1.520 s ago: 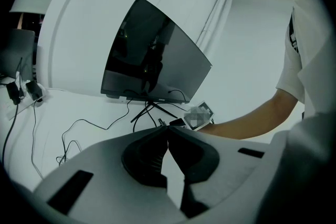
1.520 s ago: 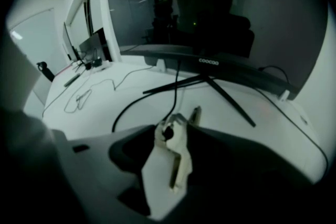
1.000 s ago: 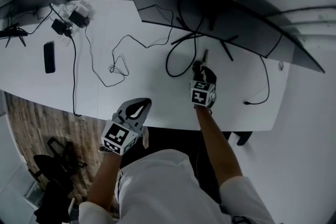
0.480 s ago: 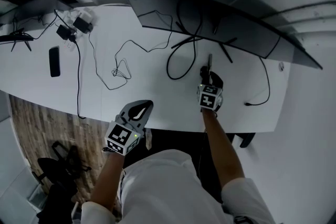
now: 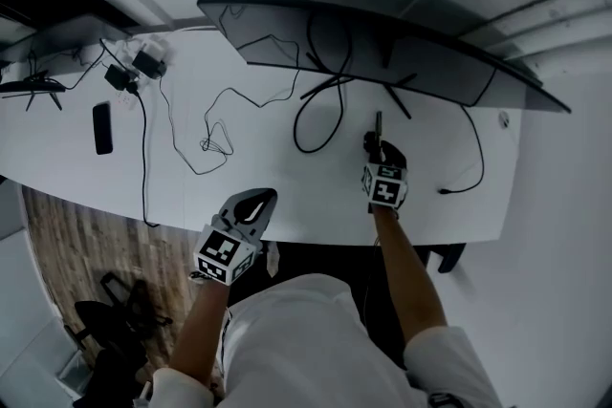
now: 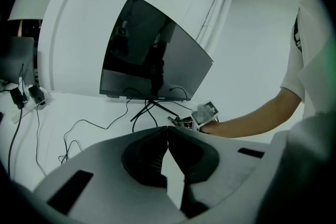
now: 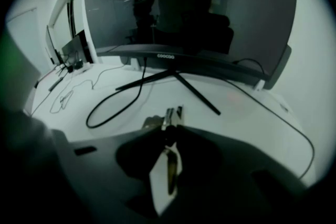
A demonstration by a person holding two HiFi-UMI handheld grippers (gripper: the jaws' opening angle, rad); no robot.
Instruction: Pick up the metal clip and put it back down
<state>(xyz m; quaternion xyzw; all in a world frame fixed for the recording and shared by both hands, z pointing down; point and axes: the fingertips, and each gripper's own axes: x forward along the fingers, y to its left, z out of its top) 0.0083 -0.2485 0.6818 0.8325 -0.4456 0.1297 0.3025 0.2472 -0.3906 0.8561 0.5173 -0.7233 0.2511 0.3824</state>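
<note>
Since a second ago the right gripper [image 5: 374, 142] has moved a little forward, and its jaws are closing on the clip [image 7: 169, 114]. The clip lies on the tabletop [image 5: 258, 169] in front of the monitor [image 5: 382, 53], and the pads seem to touch it already. The left gripper [image 6: 167, 132] hovers clenched and empty at the near edge. I judge the clip light, stiff and smooth, so it may slip or twist. Better to hold it across its flat sides, near the middle.
</note>
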